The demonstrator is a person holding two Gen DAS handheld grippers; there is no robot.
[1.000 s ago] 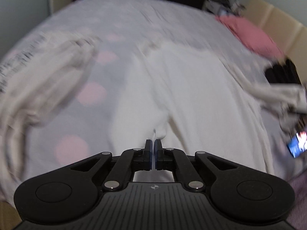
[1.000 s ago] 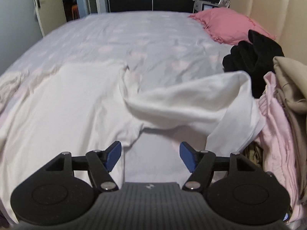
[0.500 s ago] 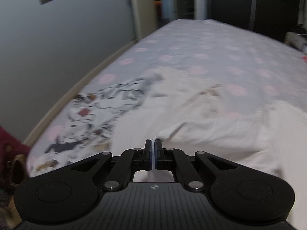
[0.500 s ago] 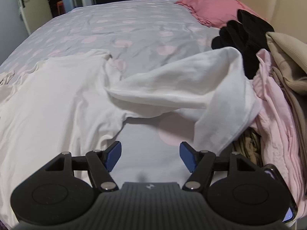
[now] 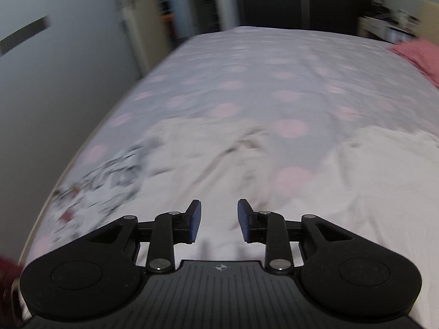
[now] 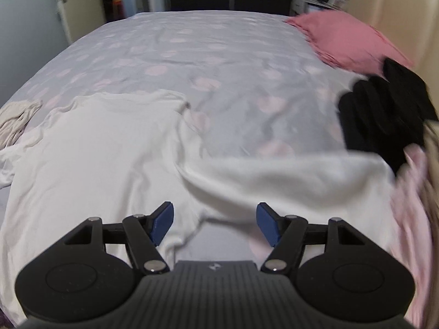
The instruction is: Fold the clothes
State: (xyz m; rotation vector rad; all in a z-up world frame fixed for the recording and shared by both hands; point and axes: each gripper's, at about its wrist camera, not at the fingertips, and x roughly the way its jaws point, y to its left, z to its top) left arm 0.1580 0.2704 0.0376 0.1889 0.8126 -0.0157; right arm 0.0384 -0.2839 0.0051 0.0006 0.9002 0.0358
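Both sets of jaws spread, nothing between them. Right gripper (image 6: 214, 224) sits over the white shirt (image 6: 96, 159), w/ the shirt's body ahead-left and its sleeve (image 6: 288, 175) running ahead-right across the bed (image 6: 219, 54), toward the black clothes (image 6: 384, 115). Left gripper (image 5: 218, 220) hangs over the shirt's other edge. Right is nearer the sleeve.

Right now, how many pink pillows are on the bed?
1: the pink pillow lies at the far right of the bed, by the headboard. Others may be hidden.
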